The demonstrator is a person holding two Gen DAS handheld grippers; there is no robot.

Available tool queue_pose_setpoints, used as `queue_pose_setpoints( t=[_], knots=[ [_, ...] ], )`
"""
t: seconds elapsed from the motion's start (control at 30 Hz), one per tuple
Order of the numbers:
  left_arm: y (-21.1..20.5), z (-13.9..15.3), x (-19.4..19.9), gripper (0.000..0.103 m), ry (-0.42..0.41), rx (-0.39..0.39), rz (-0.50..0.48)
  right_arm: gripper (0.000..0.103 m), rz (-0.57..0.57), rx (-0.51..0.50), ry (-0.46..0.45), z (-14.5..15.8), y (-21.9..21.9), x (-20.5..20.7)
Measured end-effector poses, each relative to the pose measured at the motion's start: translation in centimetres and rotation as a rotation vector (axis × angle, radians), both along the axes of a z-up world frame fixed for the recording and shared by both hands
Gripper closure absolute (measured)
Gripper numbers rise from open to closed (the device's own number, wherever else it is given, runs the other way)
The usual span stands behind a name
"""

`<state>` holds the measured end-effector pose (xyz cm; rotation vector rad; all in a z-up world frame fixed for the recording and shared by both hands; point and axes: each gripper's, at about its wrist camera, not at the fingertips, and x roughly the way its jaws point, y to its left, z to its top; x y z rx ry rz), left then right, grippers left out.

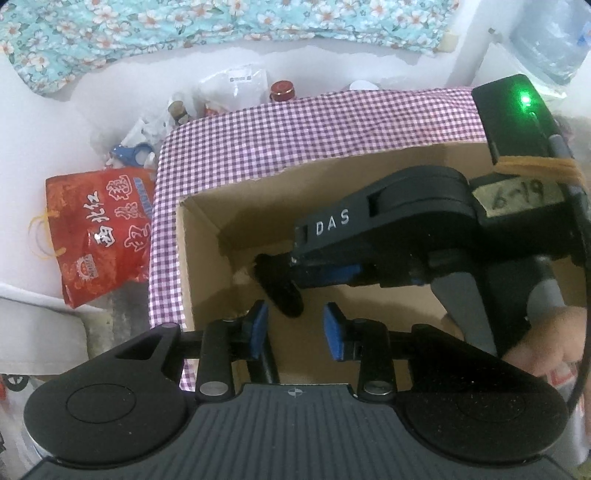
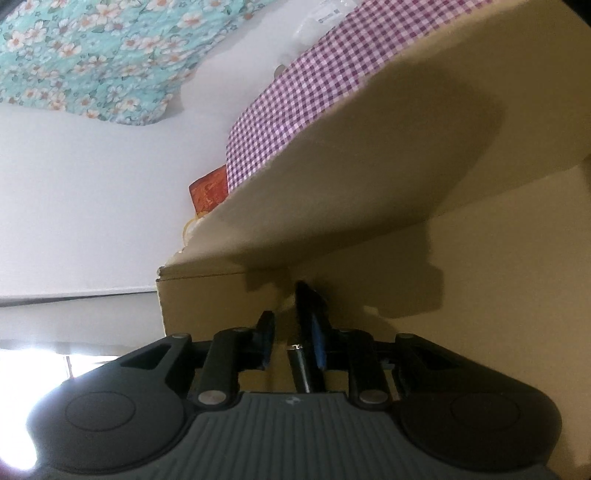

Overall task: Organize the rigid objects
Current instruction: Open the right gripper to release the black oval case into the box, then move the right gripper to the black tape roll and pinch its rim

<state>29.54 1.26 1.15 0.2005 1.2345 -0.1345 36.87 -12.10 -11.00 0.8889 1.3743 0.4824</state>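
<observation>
Nearest the lens: left gripper [image 1: 295, 309], fingers [image 1: 258, 330] blue-padded, parted, pressing on nothing. Points steeply down into an open cardboard box [image 1: 184, 280].

Just past the fingertips, on the box floor near its corner: a black object [image 1: 282, 291], long and rigid, tilted, one end reaching in between the left fingers without touching either pad.

At its far end: right gripper [image 1: 295, 267], marked "DAS", reaching in from the right with a green light glowing on its back. Behind it, low at the right edge, a hand [image 1: 554, 332] around the grip.

From the right wrist view: right fingers parted too. Black object leans against one pad, with a clear gap to the other, so loose rather than clamped. Short metal stub showing at its near end.

Beyond the box: purple-and-white checked cloth [image 1: 295, 140] draped over the box's far and left rims. Left of that, a red printed bag [image 1: 99, 229]. Farther back, a red-capped bottle [image 1: 282, 90] among clear wrappers. Farthest, floral turquoise fabric [image 1: 184, 22] along the top.
</observation>
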Motion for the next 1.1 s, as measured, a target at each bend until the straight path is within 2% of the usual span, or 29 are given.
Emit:
queue_pose_setpoints(
  t=[0.17, 0.33, 0.5, 0.6, 0.7, 0.8, 0.93, 1.1],
  knots=[
    [0.1, 2.1, -1.8, 0.067, -0.03, -0.04, 0.002, 0.066, -0.017, 0.003, -0.041, 2.2, -1.5, -1.4],
    [0.3, 5.3, -5.4, 0.064, -0.092, -0.094, 0.003, 0.066, -0.031, 0.056, -0.121, 6.8, -3.9, -4.1],
    [0.2, 7.5, -10.4, 0.062, -0.156, -0.122, -0.018, 0.065, -0.041, 0.092, -0.253, 11.9, -8.0, -10.1],
    [0.1, 7.8, -13.5, 0.061, -0.177, -0.145, -0.03, 0.066, -0.061, 0.11, -0.301, 13.2, -10.8, -14.5],
    [-0.2, 7.1, -16.3, 0.06, -0.178, -0.169, -0.047, 0.065, -0.092, 0.108, -0.321, 13.4, -12.7, -18.2],
    [-0.5, 5.3, -18.7, 0.059, -0.148, -0.18, -0.07, 0.065, -0.106, 0.073, -0.316, 12.3, -13.9, -22.3],
    [-1.3, 2.0, -21.2, 0.059, -0.04, -0.194, -0.115, 0.065, -0.062, -0.002, -0.276, 9.6, -13.5, -26.8],
    [-2.5, -2.2, -22.7, 0.059, 0.117, -0.177, -0.17, 0.066, 0.056, -0.095, -0.219, 5.9, -11.1, -29.6]
  ],
)
